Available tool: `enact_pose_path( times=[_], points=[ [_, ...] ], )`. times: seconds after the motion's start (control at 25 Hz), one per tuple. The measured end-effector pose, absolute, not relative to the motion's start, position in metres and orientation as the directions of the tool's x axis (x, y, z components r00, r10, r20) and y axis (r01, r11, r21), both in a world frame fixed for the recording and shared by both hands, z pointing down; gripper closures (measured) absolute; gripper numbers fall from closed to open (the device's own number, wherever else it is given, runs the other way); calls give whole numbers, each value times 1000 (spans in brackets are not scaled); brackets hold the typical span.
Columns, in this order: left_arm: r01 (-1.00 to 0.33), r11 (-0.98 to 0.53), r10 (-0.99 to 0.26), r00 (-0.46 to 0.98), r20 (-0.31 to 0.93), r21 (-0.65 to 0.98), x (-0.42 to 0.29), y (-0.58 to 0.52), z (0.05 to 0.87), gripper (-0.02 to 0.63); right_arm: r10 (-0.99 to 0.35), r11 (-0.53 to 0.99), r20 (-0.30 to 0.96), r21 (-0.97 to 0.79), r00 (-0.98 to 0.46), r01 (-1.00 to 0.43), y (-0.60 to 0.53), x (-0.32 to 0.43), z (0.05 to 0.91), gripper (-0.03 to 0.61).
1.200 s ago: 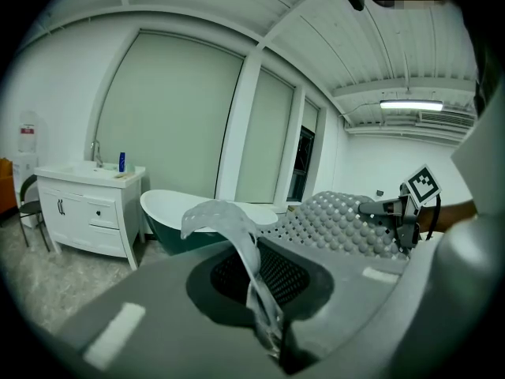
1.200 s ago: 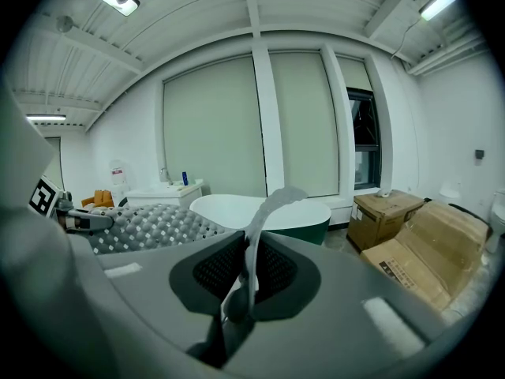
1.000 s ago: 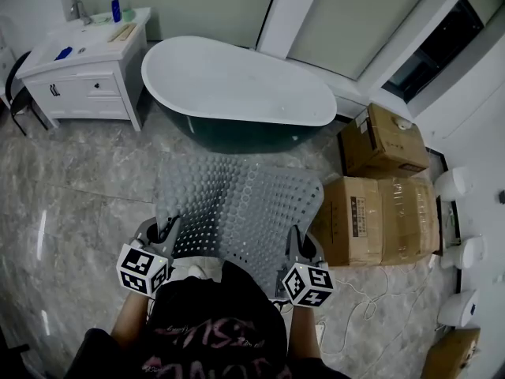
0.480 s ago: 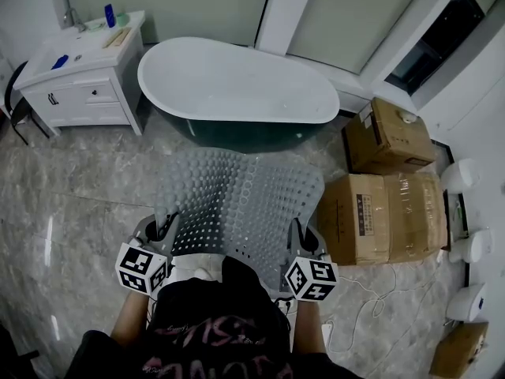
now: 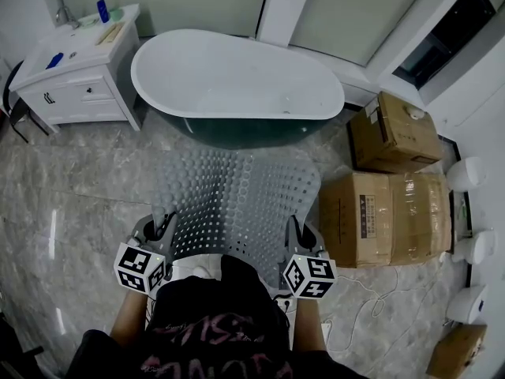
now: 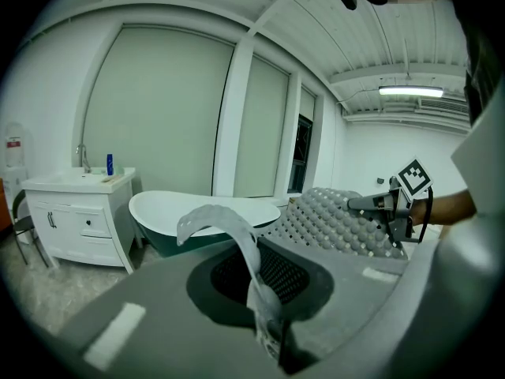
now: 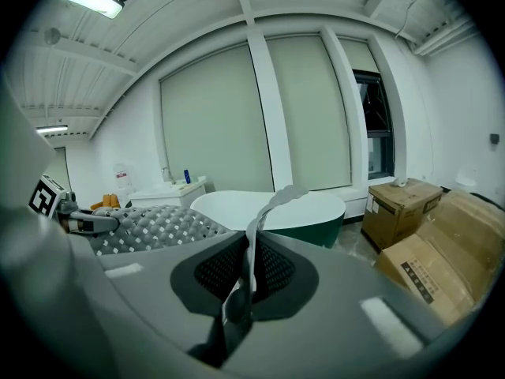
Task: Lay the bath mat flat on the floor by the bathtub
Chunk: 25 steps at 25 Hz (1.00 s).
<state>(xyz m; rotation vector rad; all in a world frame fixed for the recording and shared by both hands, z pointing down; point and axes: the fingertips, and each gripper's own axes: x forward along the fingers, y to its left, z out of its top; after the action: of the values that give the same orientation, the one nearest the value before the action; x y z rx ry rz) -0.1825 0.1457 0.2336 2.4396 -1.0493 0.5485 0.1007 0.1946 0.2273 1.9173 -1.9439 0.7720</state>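
Observation:
A grey bath mat [image 5: 233, 200] with rows of small bumps and holes hangs spread out above the marble floor, in front of the white, dark-sided bathtub [image 5: 237, 77]. My left gripper [image 5: 164, 231] is shut on the mat's near left corner, and the mat's edge [image 6: 237, 247] curls up out of its jaws. My right gripper [image 5: 293, 235] is shut on the near right corner, where the mat's edge [image 7: 254, 231] stands up between its jaws. The mat [image 6: 339, 221] sags between the two grippers, its far edge toward the tub. My body hides the near edge.
A white vanity cabinet [image 5: 75, 77] with a sink and bottles stands left of the tub. Cardboard boxes [image 5: 387, 215] sit right of the mat, another box [image 5: 394, 133] behind them. White rolls [image 5: 465, 172] and a cable [image 5: 371, 283] lie at the right wall.
The view has shifted slightly toward the tub, and the mat with both grippers has drifted a little forward. Both grips are unchanged.

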Motion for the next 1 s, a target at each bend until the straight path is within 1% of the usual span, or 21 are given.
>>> enact_pose_path(
  times=[0.52,1.0],
  points=[
    [-771,-593,-560,602,569,232,-143,102,264,603,-785,-22,612,-187,-99,-982,144,145,261,537],
    [-801,-562,-568,556,607,208,-120,68,273,603,-771,27,615,-224,-163,-974,99,172,280,537]
  ],
)
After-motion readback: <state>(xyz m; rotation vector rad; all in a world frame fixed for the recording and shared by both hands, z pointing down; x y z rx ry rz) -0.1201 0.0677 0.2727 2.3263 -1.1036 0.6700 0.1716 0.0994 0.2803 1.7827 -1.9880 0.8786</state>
